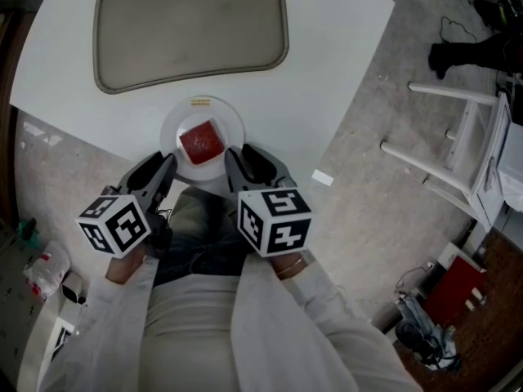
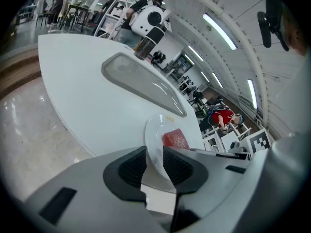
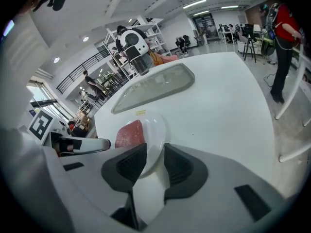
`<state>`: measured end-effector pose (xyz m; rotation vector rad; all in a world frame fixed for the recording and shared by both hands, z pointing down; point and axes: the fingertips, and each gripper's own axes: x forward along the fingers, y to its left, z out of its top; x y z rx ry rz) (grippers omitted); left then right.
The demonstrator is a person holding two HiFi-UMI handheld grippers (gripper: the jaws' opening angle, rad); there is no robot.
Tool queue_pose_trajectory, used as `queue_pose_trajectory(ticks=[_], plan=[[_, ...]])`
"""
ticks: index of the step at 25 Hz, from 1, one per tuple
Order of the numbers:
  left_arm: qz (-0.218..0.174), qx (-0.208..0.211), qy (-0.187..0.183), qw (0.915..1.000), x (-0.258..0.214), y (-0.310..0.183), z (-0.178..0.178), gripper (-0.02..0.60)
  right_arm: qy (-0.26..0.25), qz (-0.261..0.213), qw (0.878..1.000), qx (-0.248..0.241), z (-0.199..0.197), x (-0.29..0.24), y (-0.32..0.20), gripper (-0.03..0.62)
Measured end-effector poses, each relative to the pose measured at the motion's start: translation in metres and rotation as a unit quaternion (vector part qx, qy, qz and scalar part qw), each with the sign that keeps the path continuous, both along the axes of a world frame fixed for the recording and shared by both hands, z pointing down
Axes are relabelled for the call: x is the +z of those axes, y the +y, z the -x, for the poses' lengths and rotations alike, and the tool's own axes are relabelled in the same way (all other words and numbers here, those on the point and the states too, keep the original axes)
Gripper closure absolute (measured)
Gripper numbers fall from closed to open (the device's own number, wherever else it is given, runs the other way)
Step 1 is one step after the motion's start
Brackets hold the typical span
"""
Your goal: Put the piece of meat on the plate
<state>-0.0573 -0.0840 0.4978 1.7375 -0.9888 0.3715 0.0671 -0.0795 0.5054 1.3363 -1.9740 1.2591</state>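
Red meat (image 1: 202,141), one piece, on one white plate (image 1: 232,122); left hand-held gripper (image 1: 167,165) and right hand-held gripper (image 1: 233,159) each clamp its rim; white worktop (image 1: 327,55), one tray (image 1: 192,27), speckled floor (image 1: 384,211).

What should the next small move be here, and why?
Probably ease the plate forward onto the table before letting go: the meat already lies on it, the left hand-held gripper and right hand-held gripper pinch its rim, and its near part seems to overhang the edge.
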Motion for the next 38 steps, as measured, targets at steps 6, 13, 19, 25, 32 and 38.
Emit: queue_pose_trajectory(ticks=[6,13,19,25,32,38], plan=[[-0.013,0.001,-0.008,0.9999,-0.005,0.003,0.0,0.477,0.016,-0.009,1.0,0.002,-0.002,-0.004,0.005,0.494],[-0.016,0.012,-0.027,0.9994,-0.002,0.001,0.002,0.491,0.016,-0.006,0.999,-0.027,0.0,-0.002,0.004,0.494],[-0.019,0.018,-0.037,0.999,-0.002,0.002,-0.001,0.491,0.02,-0.006,0.999,-0.041,-0.003,-0.002,0.003,0.494],[-0.028,0.019,-0.038,0.9987,-0.006,0.0,-0.001,0.491,0.02,-0.017,0.999,-0.045,-0.003,-0.008,0.0,0.494],[-0.048,0.019,-0.043,0.9977,-0.02,0.0,-0.009,0.491,0.01,-0.036,0.998,-0.042,-0.011,-0.024,-0.001,0.494],[-0.07,0.01,-0.046,0.9965,-0.035,-0.001,-0.02,0.491,0.0,-0.053,0.998,-0.043,-0.022,-0.036,-0.003,0.496]])
